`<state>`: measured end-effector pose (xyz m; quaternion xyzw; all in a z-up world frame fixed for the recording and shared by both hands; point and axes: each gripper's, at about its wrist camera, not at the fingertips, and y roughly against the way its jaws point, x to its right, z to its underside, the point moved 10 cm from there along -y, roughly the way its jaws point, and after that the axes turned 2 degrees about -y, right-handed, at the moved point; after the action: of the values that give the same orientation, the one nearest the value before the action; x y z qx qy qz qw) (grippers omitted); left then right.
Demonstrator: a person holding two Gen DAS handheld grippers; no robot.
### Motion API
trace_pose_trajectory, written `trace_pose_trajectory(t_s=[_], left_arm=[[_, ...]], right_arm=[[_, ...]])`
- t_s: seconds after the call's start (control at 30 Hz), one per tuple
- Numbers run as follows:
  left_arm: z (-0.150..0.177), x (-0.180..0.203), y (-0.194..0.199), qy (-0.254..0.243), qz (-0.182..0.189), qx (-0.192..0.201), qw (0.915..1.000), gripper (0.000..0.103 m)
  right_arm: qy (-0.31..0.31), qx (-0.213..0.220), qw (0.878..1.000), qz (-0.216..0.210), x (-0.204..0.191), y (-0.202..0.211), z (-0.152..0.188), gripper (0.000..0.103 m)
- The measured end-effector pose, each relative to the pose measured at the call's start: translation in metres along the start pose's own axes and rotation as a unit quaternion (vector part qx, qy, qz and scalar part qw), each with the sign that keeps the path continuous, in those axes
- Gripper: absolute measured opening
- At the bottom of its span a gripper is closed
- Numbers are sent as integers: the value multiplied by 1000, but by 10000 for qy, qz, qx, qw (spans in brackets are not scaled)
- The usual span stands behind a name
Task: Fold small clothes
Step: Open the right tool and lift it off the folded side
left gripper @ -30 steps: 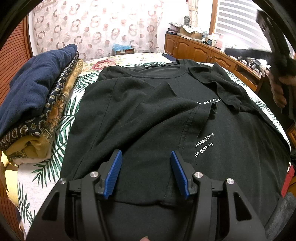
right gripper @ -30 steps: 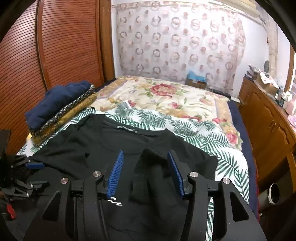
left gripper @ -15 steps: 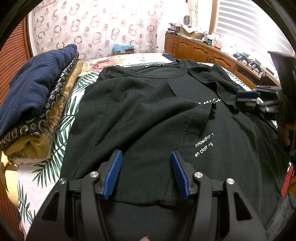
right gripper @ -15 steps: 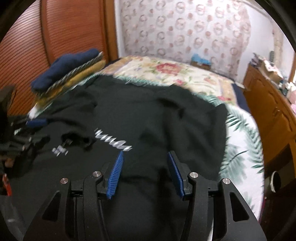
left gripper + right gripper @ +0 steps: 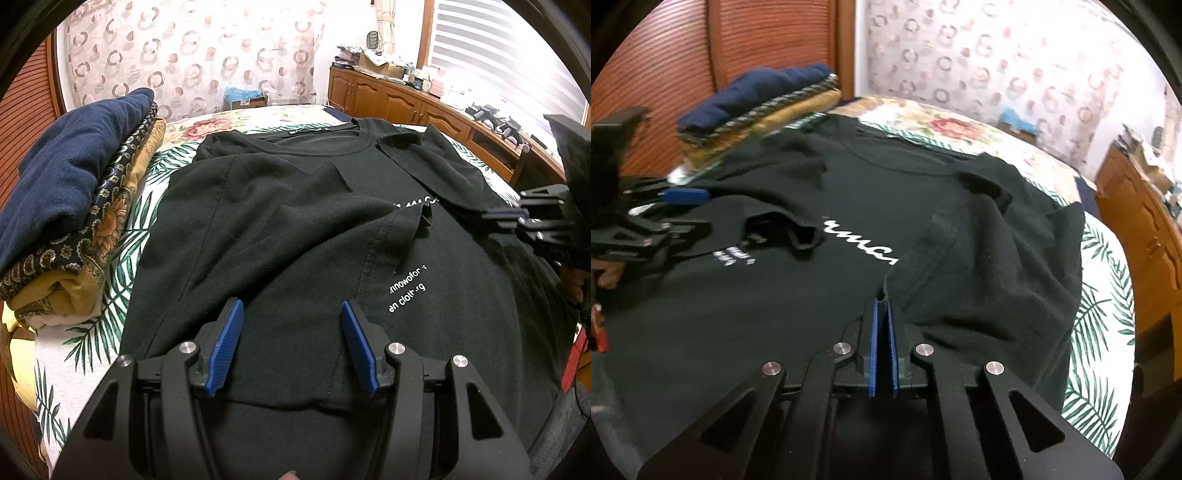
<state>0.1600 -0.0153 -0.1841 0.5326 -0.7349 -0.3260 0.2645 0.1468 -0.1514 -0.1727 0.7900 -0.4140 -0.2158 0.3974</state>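
Observation:
A black T-shirt [image 5: 280, 229] with white lettering lies spread on the bed, both sleeves folded inward over the chest. My left gripper [image 5: 291, 325] is open and empty, hovering over the shirt's lower left part. My right gripper [image 5: 882, 314] is shut on a fold of the black T-shirt [image 5: 979, 258] at the edge of the folded right side. It also shows in the left wrist view [image 5: 517, 216] at the shirt's right edge. The left gripper shows at the left of the right wrist view [image 5: 683, 201].
A stack of folded clothes [image 5: 66, 206], navy on top, sits on the bed's left side, also in the right wrist view [image 5: 753, 96]. The floral bedspread [image 5: 110, 302] lies under the shirt. A wooden cabinet [image 5: 406, 103] runs along the right. A wooden sliding door [image 5: 665, 74] stands behind the stack.
My right gripper came down from above the bed to the shirt's right side and shut on a fold of fabric. My left gripper stayed open and still.

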Motion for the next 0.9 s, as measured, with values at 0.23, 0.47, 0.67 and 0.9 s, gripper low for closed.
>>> trace_pose_trajectory(t_s=[0.23,0.47,0.67,0.9], left_arm=[[0,0,0,-1,-2,0,10000,55],[0,0,0,-2,-4,2,10000,55],[0,1,0,-11,-15,0,10000,55],[-1,1,-1,-22,-30,-4,10000,56]], right_arm=[[157,-153,9997,111,-9,1,10,3],[29,23,9998,218,-6,8,4,21],[-211,237,9992,262,0,11,-5,56],[-403,1,9984,398,7,-6,6,69]])
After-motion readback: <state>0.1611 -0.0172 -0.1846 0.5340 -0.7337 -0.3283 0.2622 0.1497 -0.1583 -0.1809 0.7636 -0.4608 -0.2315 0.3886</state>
